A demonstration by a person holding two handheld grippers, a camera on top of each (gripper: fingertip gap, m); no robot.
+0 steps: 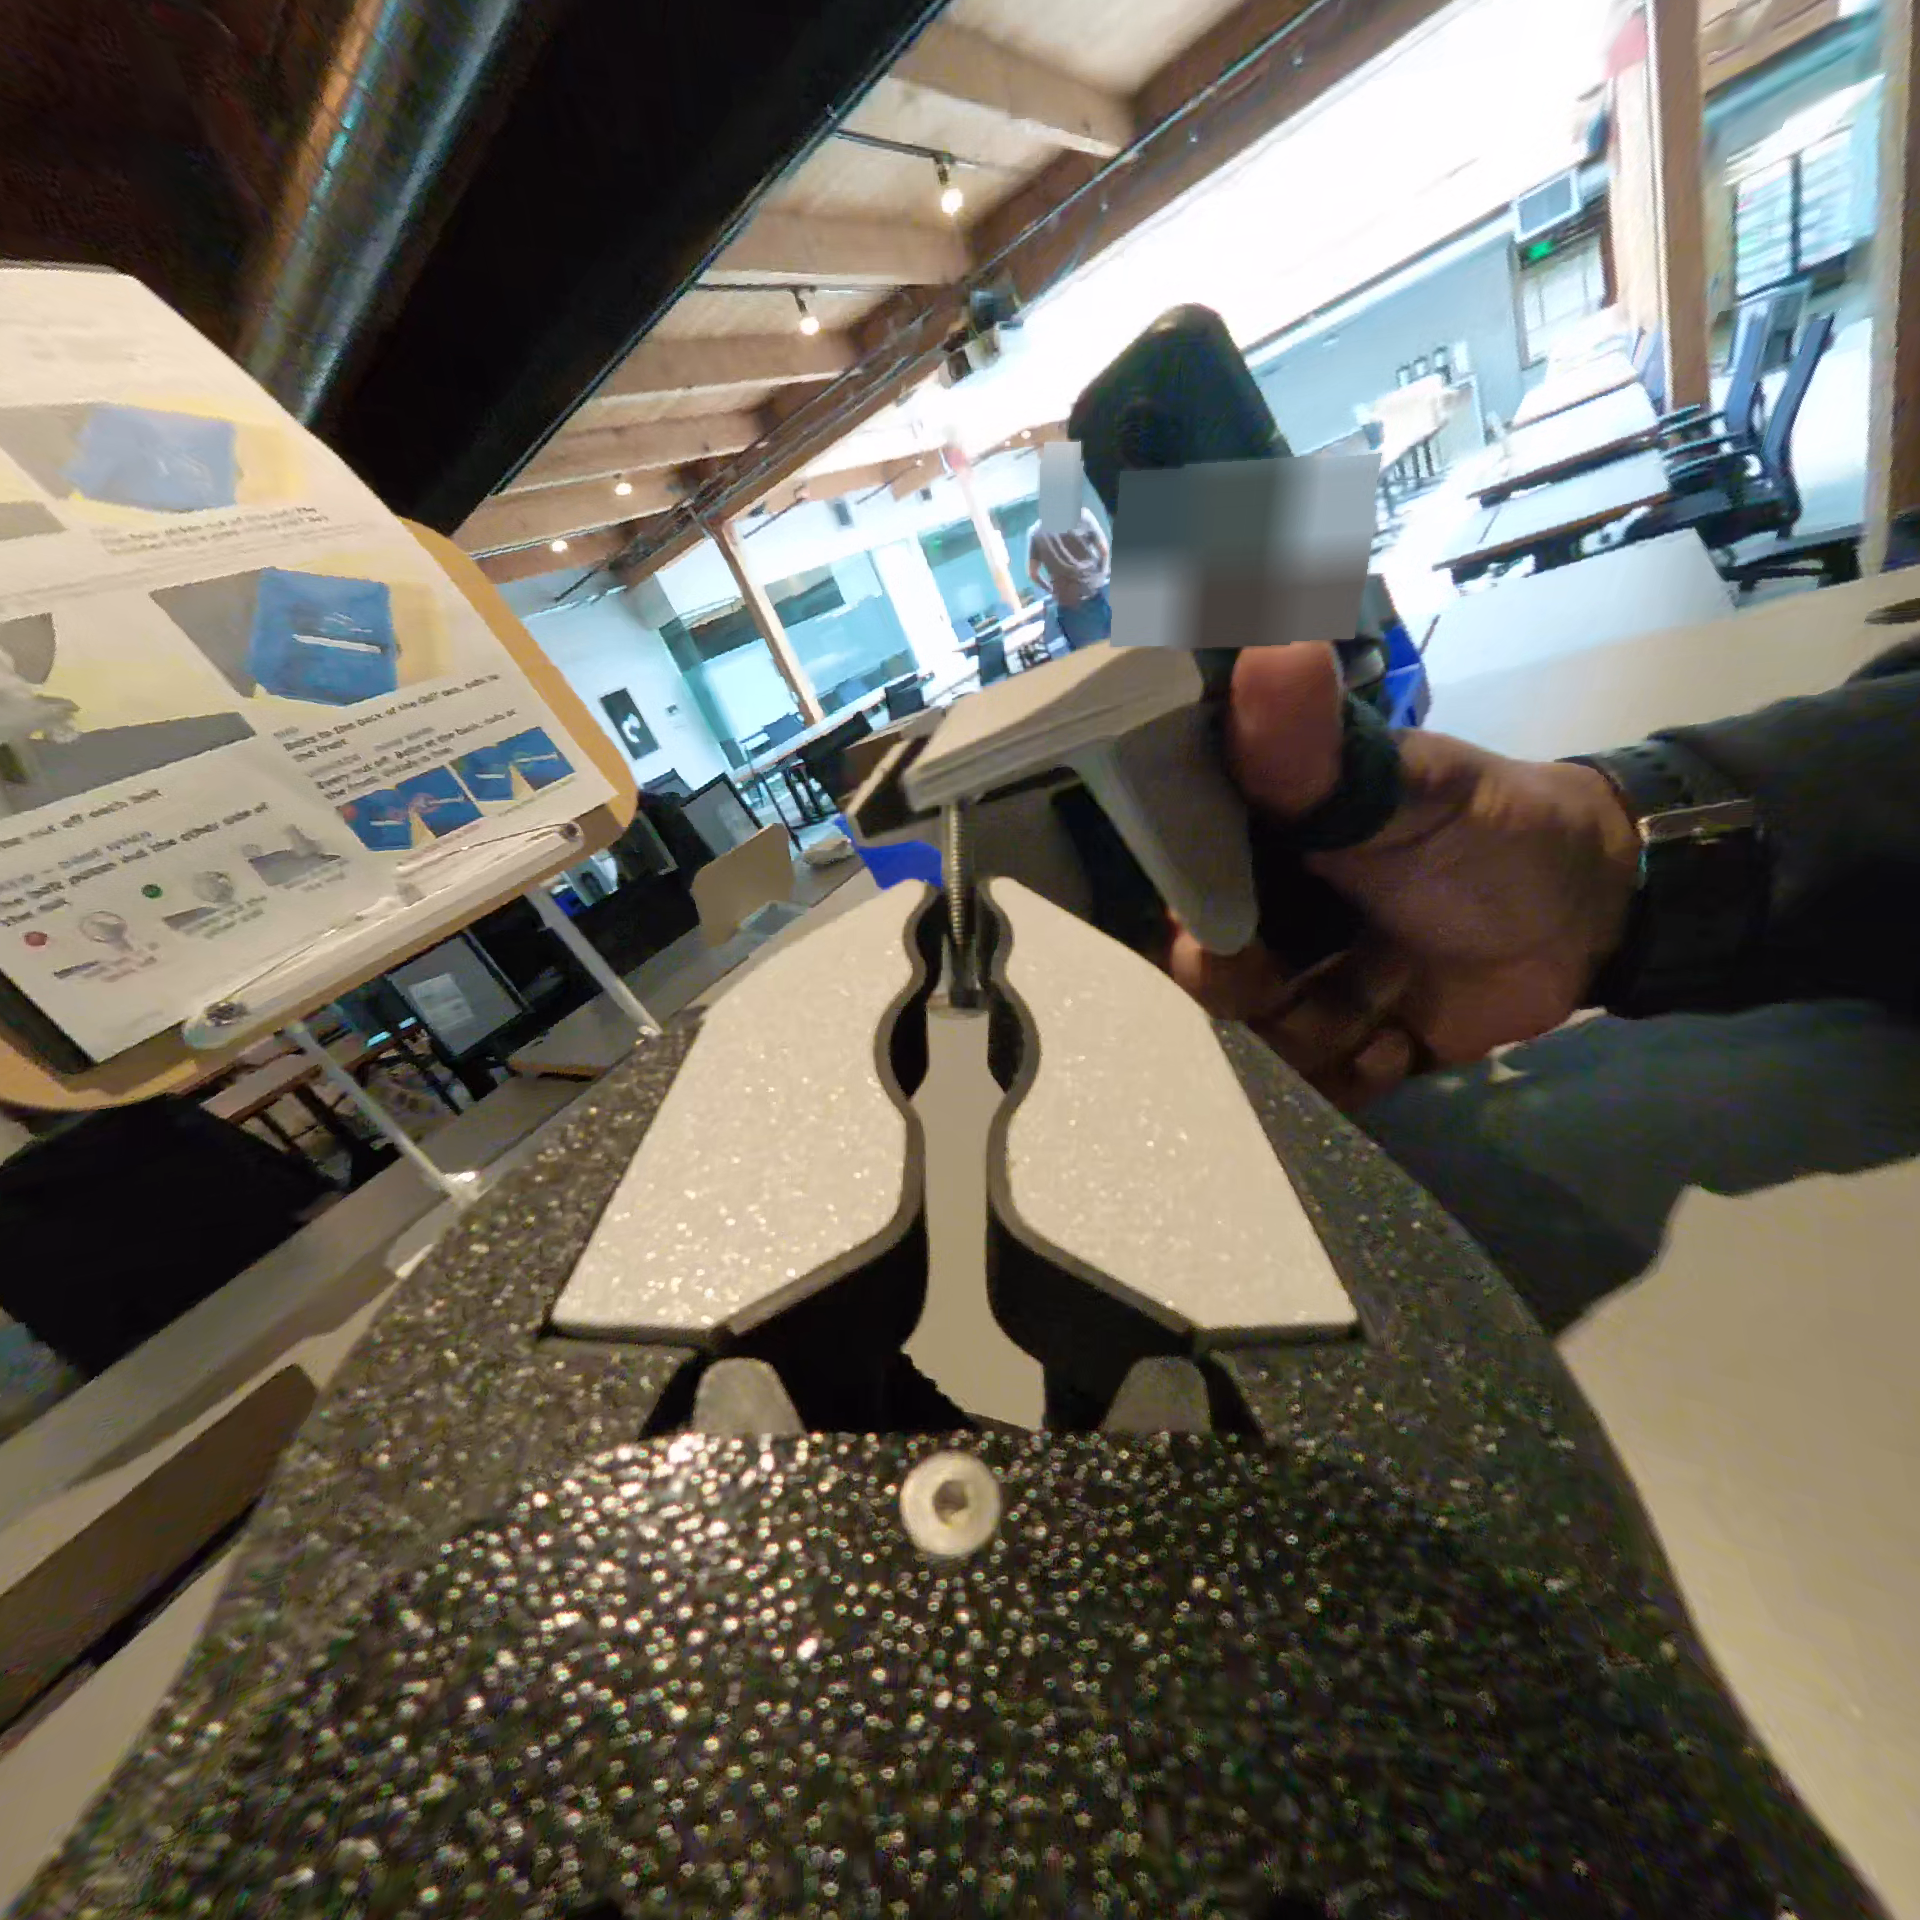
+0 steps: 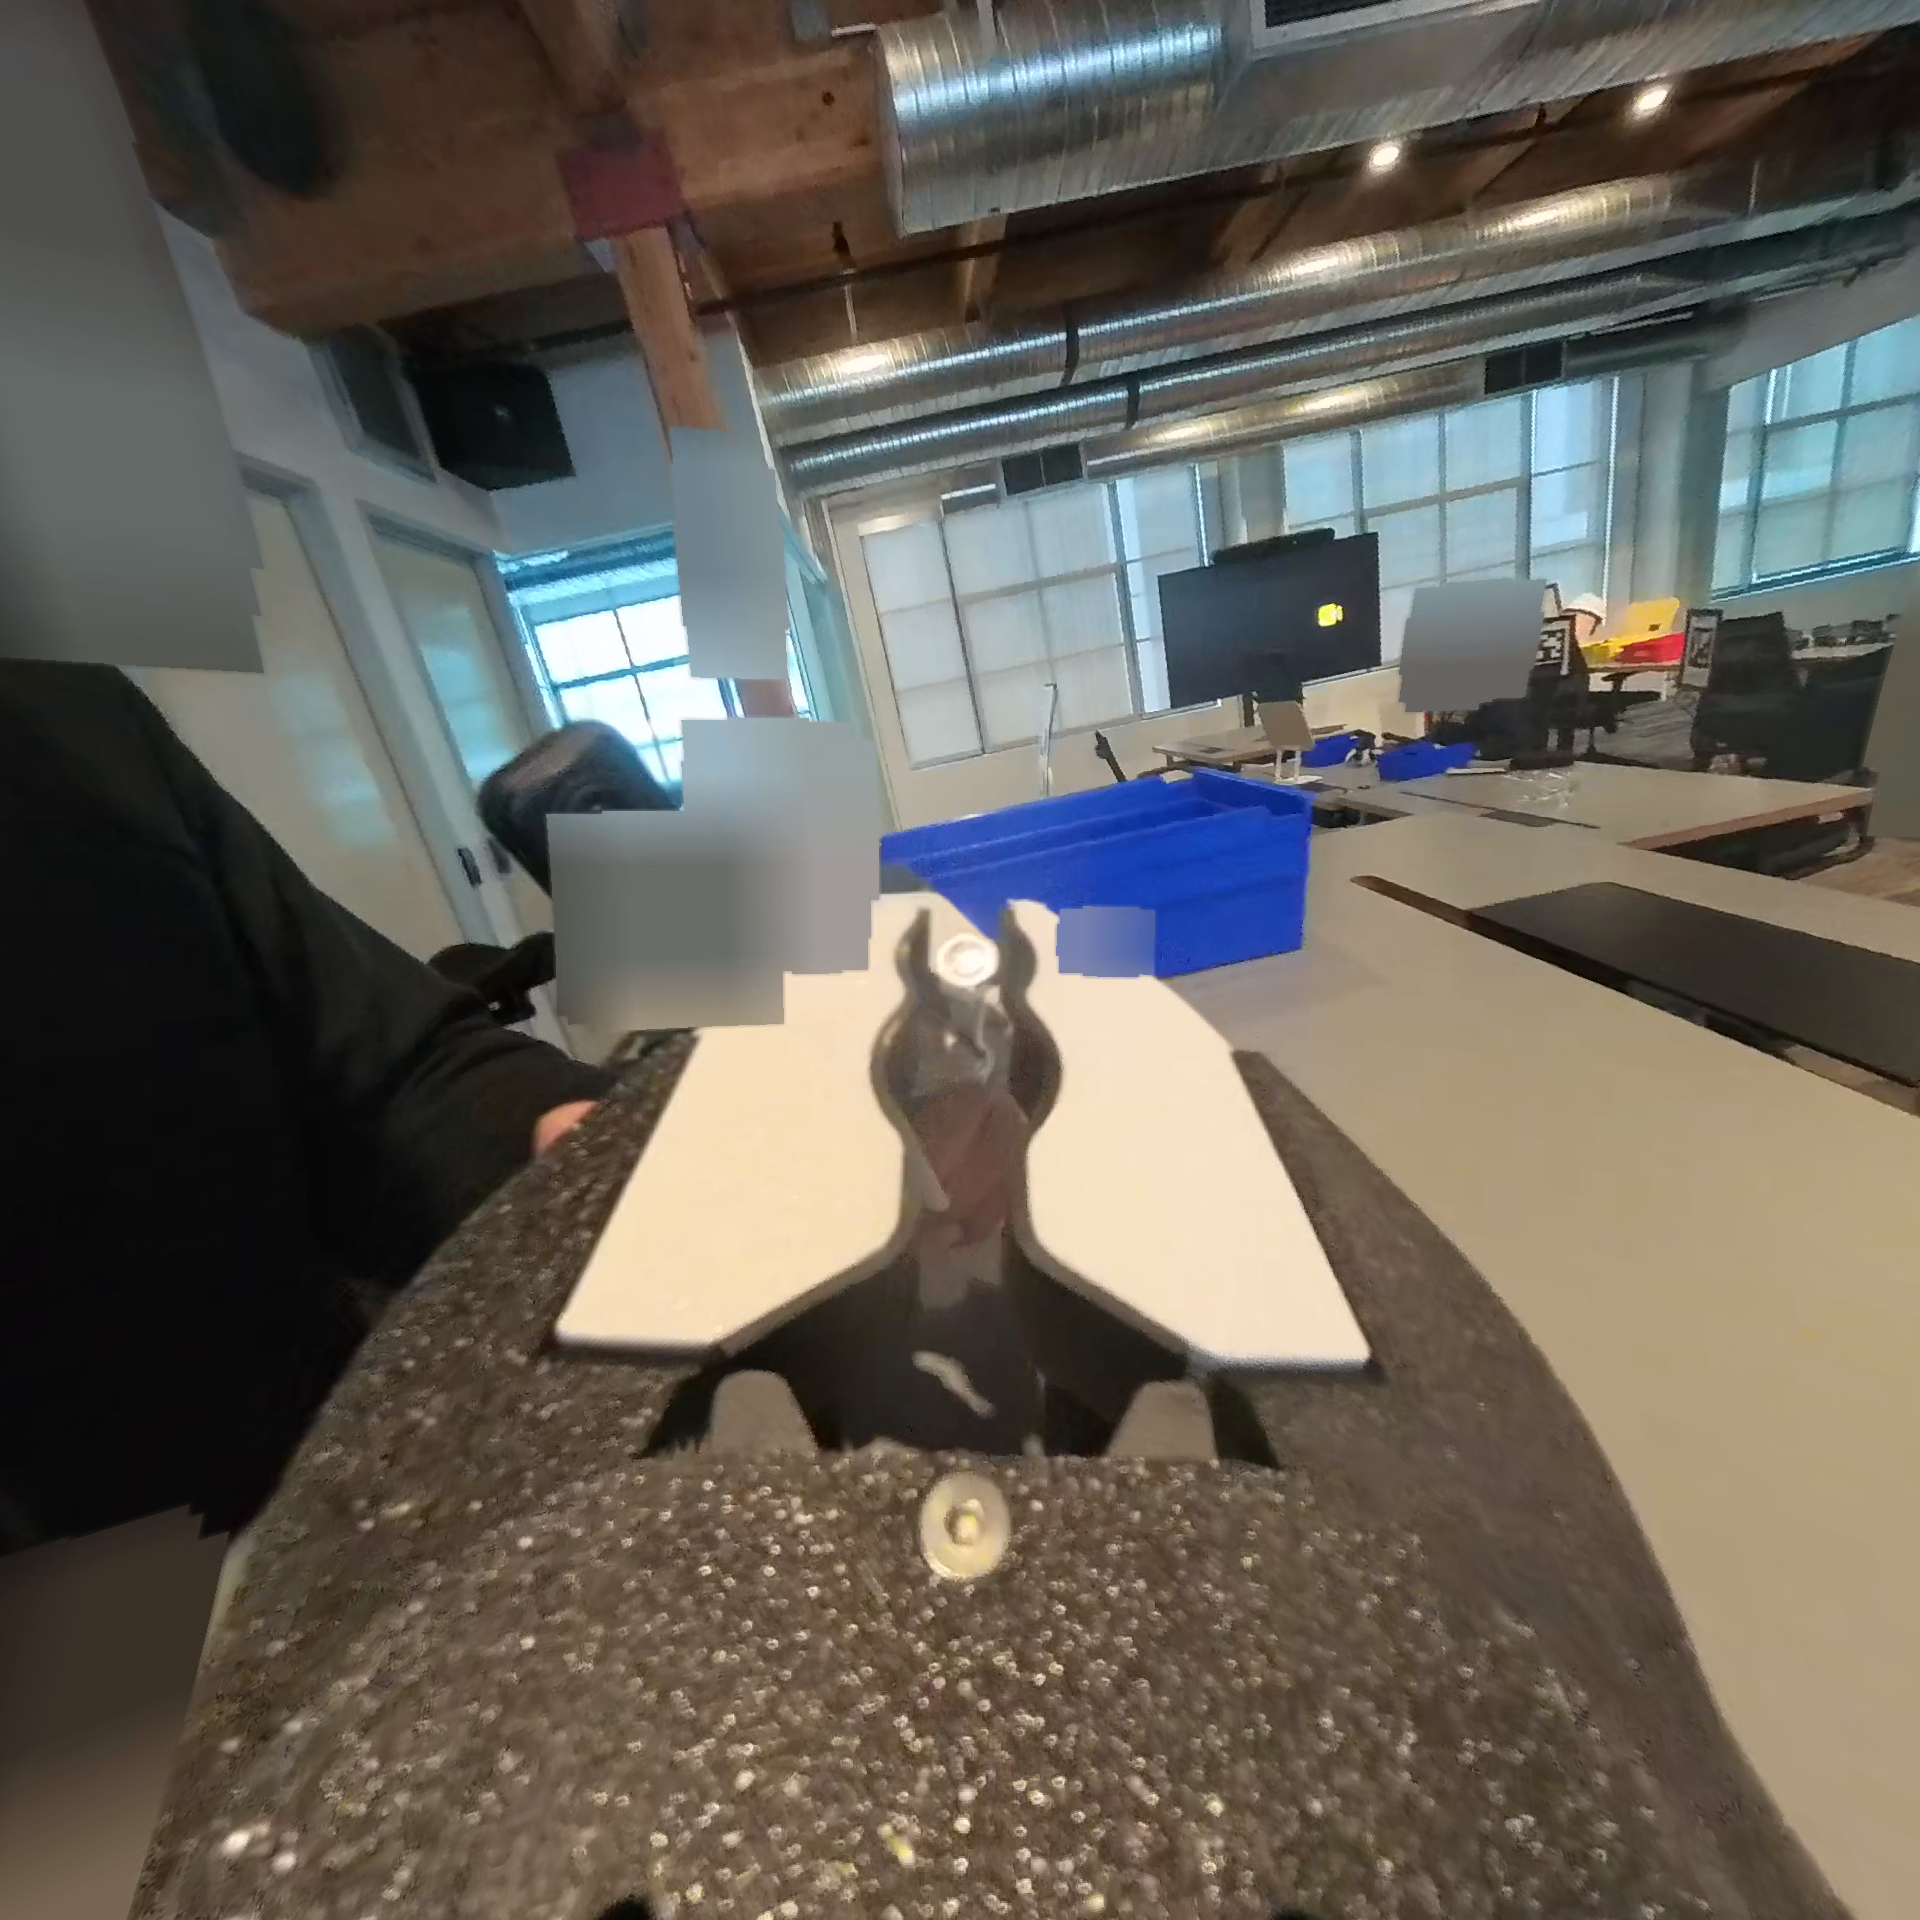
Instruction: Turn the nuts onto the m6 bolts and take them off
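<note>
In the left wrist view my left gripper (image 1: pixel 957 920) is shut on the lower part of a threaded silver bolt (image 1: pixel 961 883) that stands upright between its fingertips. The bolt's top end sits in my right gripper (image 1: pixel 951 800), which a hand (image 1: pixel 1455 894) holds flat above it, to the right. In the right wrist view my right gripper (image 2: pixel 963 940) is shut on a small round silver piece (image 2: pixel 963 958), seemingly the nut on the bolt's end. The left gripper beyond it is hidden by blur patches.
A clipboard stand with an instruction sheet (image 1: pixel 260 644) is close on the left. A blue bin (image 2: pixel 1122 873) sits on the grey table (image 2: pixel 1507 1195) just behind the grippers. A dark sleeve (image 2: pixel 208 1039) fills the left. A black mat (image 2: pixel 1714 966) lies at the right. The grippers are tip to tip, or close to it.
</note>
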